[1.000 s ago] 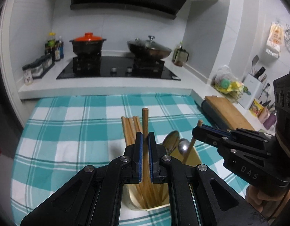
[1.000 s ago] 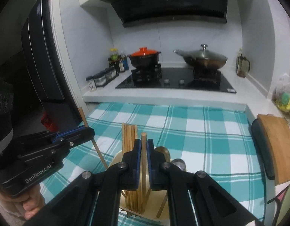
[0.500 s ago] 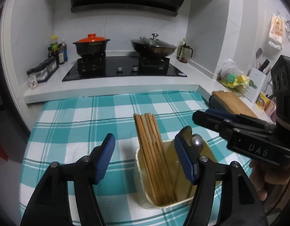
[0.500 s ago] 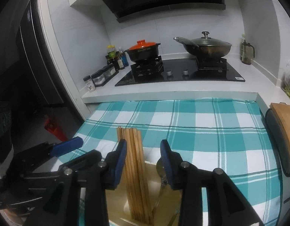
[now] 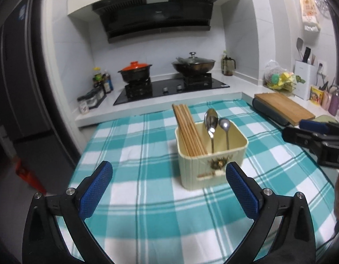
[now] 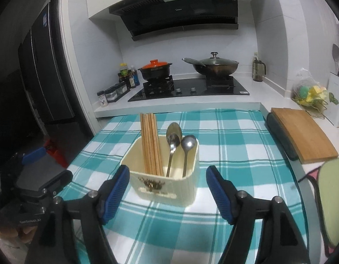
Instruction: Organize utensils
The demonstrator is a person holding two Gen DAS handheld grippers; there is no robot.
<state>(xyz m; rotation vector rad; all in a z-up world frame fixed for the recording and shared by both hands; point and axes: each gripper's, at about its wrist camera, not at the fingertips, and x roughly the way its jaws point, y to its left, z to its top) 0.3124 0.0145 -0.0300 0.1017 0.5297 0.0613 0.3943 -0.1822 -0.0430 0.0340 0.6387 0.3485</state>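
Cream plastic is what I see first: the utensil holder [image 5: 210, 158] stands upright on the teal checked tablecloth [image 5: 134, 136], just ahead of both grippers. Inside it, a bundle of wooden chopsticks [image 5: 188, 129] leans toward the left wall, and two metal spoons [image 5: 217, 129] stand on the right side with their bowls up.

My left gripper [image 5: 169, 189] is released, with its blue pads [image 5: 96, 187] spread wide and nothing between them. The holder is in front of it, a little to the right, not touching it.

My right gripper [image 6: 167, 187] is also released and holds nothing. Its blue pads [image 6: 116, 187] stand on each side of the holder's near face, close to it, but I cannot tell if they touch.

In the right wrist view I see the chopsticks [image 6: 150, 143] and the spoons [image 6: 180, 147] in the holder [image 6: 167, 182], and the left gripper low at my left.

Beyond the tablecloth are a black stove [image 6: 189, 90] with an orange-lidded pot [image 6: 155, 69] and a wok [image 6: 215, 66]. To the right lies a wooden cutting board [image 6: 301, 134].
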